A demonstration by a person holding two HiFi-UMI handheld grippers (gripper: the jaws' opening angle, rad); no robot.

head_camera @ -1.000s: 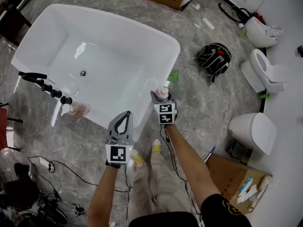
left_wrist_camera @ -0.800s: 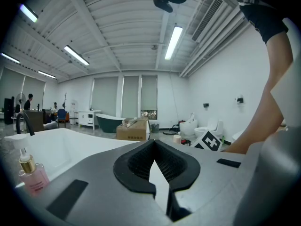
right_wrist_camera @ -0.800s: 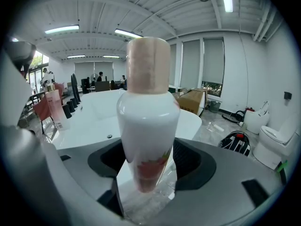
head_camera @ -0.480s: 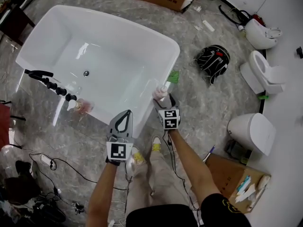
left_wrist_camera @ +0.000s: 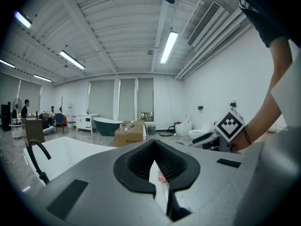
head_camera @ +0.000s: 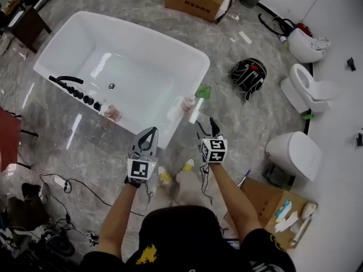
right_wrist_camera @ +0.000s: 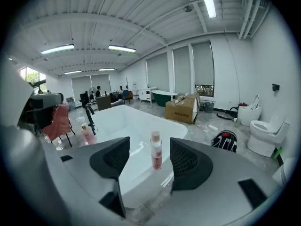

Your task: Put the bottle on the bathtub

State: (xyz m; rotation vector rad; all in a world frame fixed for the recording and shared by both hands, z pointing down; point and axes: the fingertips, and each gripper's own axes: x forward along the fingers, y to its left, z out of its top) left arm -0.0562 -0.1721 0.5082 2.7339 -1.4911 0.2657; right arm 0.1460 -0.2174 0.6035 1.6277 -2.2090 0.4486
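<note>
bathtub (head_camera: 142, 61) rim carries bottle (head_camera: 188, 102), label too small.

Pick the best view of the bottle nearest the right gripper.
Right gripper view: the bottle stands upright on the tub rim, framed between the open jaws. Head view shows it small, from above. Left gripper view shows only a white-pink sliver past its shut jaws; unclear.

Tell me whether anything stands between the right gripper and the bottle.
Nothing visible does. The bottle stands upright on the bathtub rim, in plain sight between the open jaws of the right gripper, untouched.
</note>
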